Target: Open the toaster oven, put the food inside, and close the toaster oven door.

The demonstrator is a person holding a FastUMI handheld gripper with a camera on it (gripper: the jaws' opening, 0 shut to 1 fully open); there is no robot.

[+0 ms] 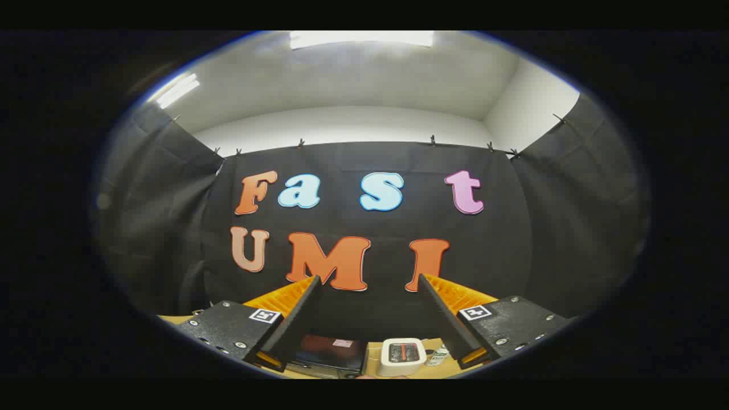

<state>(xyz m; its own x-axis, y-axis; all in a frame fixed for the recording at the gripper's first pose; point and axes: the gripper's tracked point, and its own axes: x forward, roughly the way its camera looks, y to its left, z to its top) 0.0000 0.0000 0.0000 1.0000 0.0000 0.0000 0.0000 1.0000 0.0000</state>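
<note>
The gripper (369, 280) is raised high with its two wedge-shaped fingers spread wide, nothing between them but the draped cloth wall (376, 228) behind. Far below, between the finger bases, a boxy dark toaster oven (329, 354) sits on the wooden table (373, 353), with a rounded white container (402, 355) just beside it and a small bottle (437, 356) next to that.

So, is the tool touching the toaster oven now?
Apart. In the gripper view the tool is open and raised toward the booth wall, while the toaster oven sits low on the table, between its fingers.

Cloth-walled (364, 307) lab booth, ceiling lights (361, 39).
</note>
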